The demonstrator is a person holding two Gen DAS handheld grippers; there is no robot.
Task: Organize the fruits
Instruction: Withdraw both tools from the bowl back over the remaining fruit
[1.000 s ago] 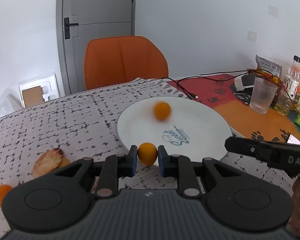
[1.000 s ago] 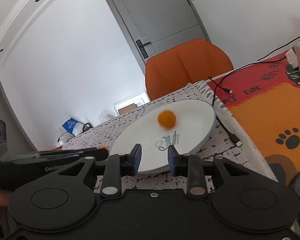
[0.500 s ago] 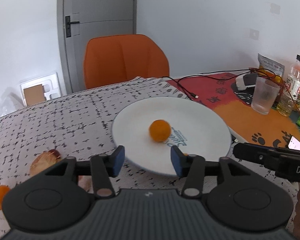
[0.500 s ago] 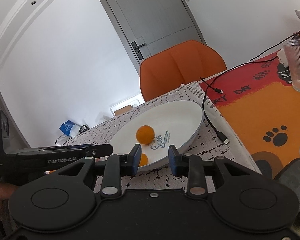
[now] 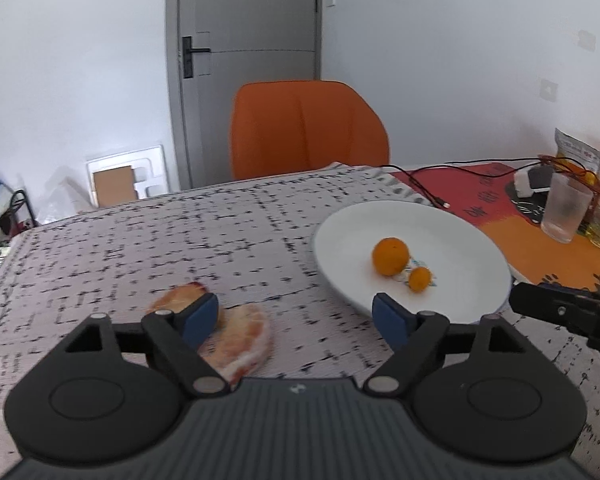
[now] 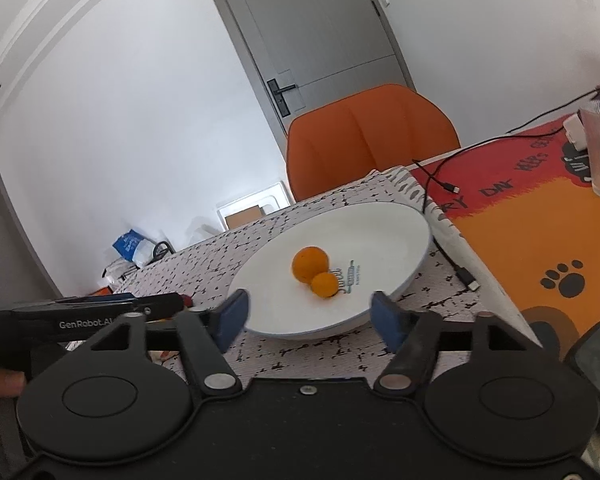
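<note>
Two oranges (image 5: 390, 257) touch on the white plate (image 5: 467, 240); both claws are opening, empty.

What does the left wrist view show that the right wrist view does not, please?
Only the left wrist view shows two pink-and-white fruit slices on the black-and-white patterned tablecloth, beside the opening left gripper, whose jaws are empty.

Only the right wrist view shows a black paw print on the orange mat, and the opening right gripper, also empty.

Both show the white round plate holding a large orange fruit and a small orange fruit, touching.
</note>
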